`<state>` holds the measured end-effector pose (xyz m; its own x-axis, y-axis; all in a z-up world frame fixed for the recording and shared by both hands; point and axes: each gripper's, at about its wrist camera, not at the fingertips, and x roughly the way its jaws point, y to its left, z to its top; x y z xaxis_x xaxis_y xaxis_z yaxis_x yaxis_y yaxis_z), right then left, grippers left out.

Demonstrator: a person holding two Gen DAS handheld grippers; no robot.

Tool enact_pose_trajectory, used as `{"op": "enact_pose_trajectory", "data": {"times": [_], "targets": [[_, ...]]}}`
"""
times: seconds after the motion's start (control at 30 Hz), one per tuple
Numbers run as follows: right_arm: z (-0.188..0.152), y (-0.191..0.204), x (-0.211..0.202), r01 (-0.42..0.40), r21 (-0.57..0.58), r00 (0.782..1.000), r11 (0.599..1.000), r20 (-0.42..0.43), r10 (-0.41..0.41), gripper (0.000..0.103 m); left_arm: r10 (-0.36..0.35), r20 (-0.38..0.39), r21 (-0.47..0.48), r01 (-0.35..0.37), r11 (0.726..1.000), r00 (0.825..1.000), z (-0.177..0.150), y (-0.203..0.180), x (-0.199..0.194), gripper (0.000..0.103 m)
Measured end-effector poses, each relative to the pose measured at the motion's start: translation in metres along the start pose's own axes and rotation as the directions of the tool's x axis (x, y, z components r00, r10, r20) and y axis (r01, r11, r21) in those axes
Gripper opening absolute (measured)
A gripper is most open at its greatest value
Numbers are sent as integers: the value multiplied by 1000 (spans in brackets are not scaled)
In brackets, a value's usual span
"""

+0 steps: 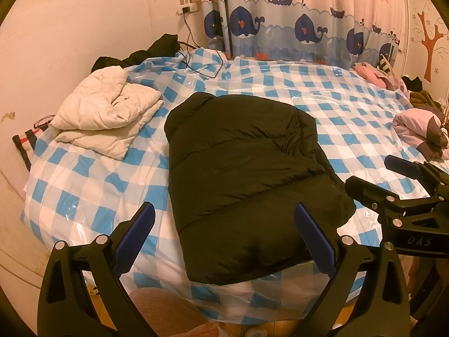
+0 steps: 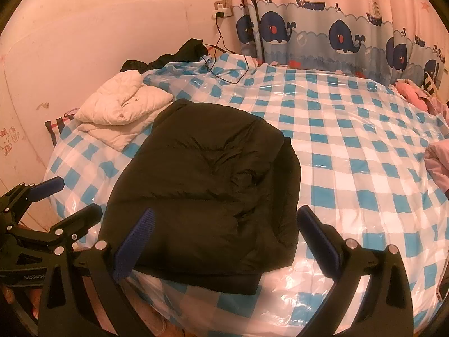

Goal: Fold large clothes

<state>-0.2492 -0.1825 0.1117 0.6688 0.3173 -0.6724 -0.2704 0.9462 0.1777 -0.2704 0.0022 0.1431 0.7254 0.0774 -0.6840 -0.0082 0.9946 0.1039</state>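
The black jacket (image 1: 247,191) is lying on the bed (image 1: 350,106) near its front edge, sleeves seemingly folded in. Both grippers are being held above that edge with jaws spread wide and nothing held: the left gripper (image 1: 224,233) over the hem, the right gripper (image 2: 227,236) beside it. Judging by this, a lengthwise fold is being prepared; the hem corners should be pinched through all layers and carried evenly toward the collar. A folded white jacket (image 1: 109,112) is lying just beside the collar, and a cable (image 1: 202,64) beyond, so room is being limited there.
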Motion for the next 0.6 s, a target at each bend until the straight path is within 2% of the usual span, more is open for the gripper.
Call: {"op": "enact_pose_trajectory", "data": {"times": [0.6], "targets": [[-4,2,2,1,8,1000,1000,-27,0,97,3,-18,-2,-3,1000,1000,-5,8,9,95]]}}
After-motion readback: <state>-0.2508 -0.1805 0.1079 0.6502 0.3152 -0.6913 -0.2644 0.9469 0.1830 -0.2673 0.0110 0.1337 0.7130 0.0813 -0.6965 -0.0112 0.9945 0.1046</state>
